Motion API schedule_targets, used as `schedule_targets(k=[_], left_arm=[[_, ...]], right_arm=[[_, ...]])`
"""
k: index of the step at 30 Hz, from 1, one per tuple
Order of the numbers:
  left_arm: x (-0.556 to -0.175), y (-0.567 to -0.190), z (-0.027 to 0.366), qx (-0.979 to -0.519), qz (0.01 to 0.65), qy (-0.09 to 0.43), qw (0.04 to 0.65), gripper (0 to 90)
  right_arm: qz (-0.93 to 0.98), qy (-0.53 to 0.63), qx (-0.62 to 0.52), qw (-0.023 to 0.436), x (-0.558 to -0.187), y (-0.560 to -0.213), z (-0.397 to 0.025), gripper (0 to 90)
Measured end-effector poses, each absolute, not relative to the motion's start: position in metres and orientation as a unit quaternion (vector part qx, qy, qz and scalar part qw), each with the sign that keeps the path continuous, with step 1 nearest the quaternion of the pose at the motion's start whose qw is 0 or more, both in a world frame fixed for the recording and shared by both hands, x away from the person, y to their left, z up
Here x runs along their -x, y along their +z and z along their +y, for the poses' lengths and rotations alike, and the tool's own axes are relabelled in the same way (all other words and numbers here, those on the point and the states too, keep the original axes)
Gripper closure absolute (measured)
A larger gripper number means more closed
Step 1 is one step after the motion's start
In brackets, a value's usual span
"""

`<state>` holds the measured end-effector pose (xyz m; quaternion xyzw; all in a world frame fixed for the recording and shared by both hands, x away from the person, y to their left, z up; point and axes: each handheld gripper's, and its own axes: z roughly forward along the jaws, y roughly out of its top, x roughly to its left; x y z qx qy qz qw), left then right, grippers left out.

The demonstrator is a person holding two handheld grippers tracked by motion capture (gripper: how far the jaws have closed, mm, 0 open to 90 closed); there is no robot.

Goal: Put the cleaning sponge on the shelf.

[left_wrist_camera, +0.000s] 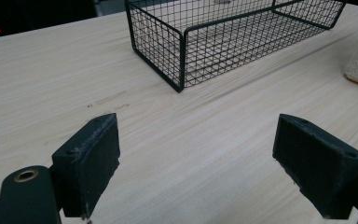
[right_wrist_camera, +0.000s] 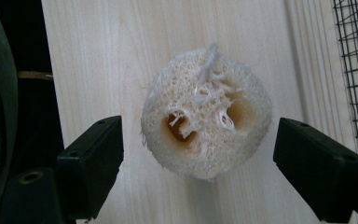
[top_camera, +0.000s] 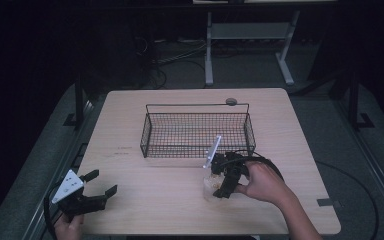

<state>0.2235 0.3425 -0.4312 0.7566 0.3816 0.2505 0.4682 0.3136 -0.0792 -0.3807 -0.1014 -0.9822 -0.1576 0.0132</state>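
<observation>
Right gripper [top_camera: 219, 186] is held nose-down over the loofah slice [right_wrist_camera: 206, 119], toward the table's [top_camera: 145, 195] near right corner, just in front of the wire basket [top_camera: 196, 131]. In the right gripper view the 2 jaws are spread wide, 1 on each side of the loofah, with a gap seen between each pad and the fibre; nothing is gripped. The loofah is seen lying flat on the wood, cut face up, 2 brownish holes visible in its core. In the high view it is mostly hidden under the gripper.

Left gripper [top_camera: 101, 183] is held at the near left corner, well apart from the loofah. Its jaws are wide open and empty, with bare tabletop between them in the left gripper view. The basket's corner is seen ahead there, and the loofah's edge at the frame's right.

The basket is placed mid-table, toward the far edge.
</observation>
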Motion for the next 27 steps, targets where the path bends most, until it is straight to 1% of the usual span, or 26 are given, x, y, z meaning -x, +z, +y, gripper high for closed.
schedule_targets(k=[7, 10, 15, 18, 27], left_arm=[[-0.224, -0.431, 0.343, -0.757, 0.381, 0.250, 0.468, 13.9], [-0.224, -0.431, 0.342, -0.757, 0.381, 0.251, 0.468, 14.0], [-0.223, -0.431, 0.343, -0.757, 0.382, 0.250, 0.467, 14.0], [-0.223, -0.431, 0.343, -0.756, 0.382, 0.250, 0.469, 13.9], [-0.223, -0.431, 0.342, -0.757, 0.381, 0.251, 0.467, 13.9]], right_arm=[[-0.983, -0.150, 0.101, 0.016, -0.316, -0.386, -0.072, 15.8], [-0.984, -0.147, 0.101, 0.017, -0.317, -0.388, -0.071, 19.3], [-0.983, -0.146, 0.107, 0.023, -0.320, -0.391, -0.071, 22.1], [-0.983, -0.147, 0.105, 0.028, -0.320, -0.391, -0.070, 26.6], [-0.982, -0.157, 0.104, 0.030, -0.318, -0.385, -0.075, 27.2]])
